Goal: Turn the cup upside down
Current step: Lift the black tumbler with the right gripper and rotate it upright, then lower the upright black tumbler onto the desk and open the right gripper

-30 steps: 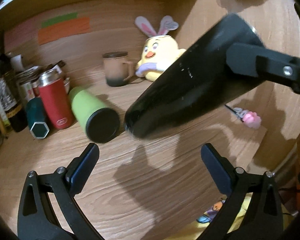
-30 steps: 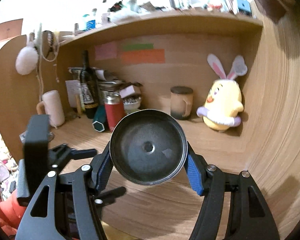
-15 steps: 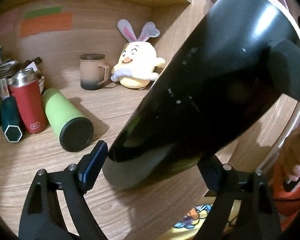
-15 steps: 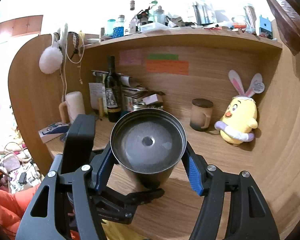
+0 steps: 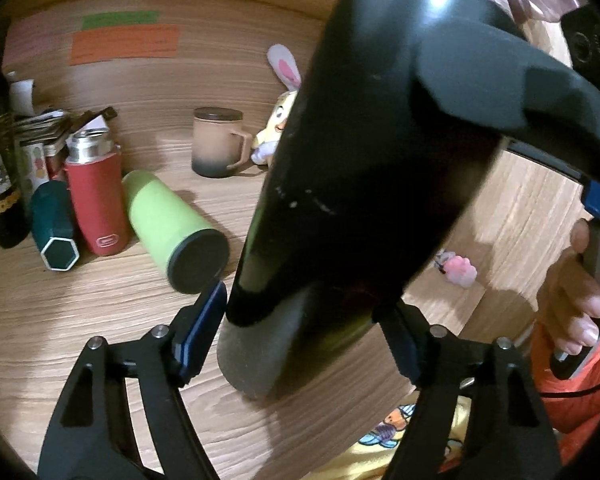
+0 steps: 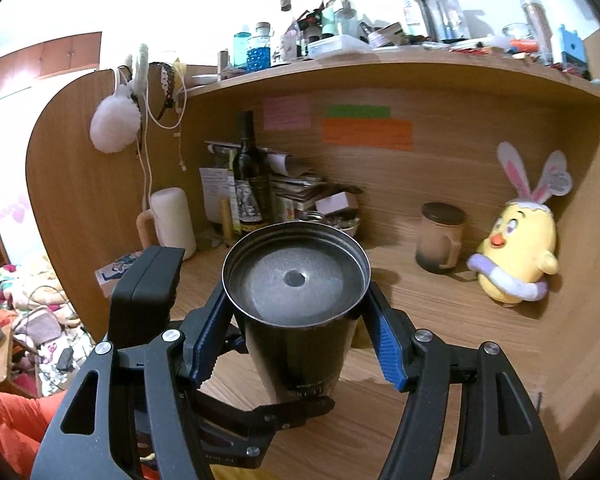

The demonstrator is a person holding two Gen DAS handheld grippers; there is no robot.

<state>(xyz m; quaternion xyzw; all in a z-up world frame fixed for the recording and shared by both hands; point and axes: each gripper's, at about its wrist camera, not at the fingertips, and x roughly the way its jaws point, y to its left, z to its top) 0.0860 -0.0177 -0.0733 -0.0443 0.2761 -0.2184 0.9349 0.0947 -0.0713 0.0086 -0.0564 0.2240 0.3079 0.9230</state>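
A black metal cup (image 5: 364,168) fills the left wrist view, tilted, its narrow base end low between the left fingers. My left gripper (image 5: 300,336) has its blue-padded fingers close on both sides of that base end; contact is hard to judge. My right gripper (image 6: 296,320) is shut on the cup (image 6: 296,320) near its wide open rim, and I look into the grey interior. The left gripper's fingers (image 6: 292,412) show around the cup's lower end in the right wrist view. The cup is held above the wooden desk (image 5: 100,320).
A green bottle (image 5: 172,220) lies on its side on the desk, beside a red flask (image 5: 94,196) and a teal bottle (image 5: 54,224). A lidded mug (image 6: 440,240) and a yellow plush chick (image 6: 516,256) stand at the back. A wine bottle (image 6: 252,176) and papers stand back left.
The right gripper brought the cup toward the left gripper and tilted it more upright. The left fingers narrowed around the cup's base end.
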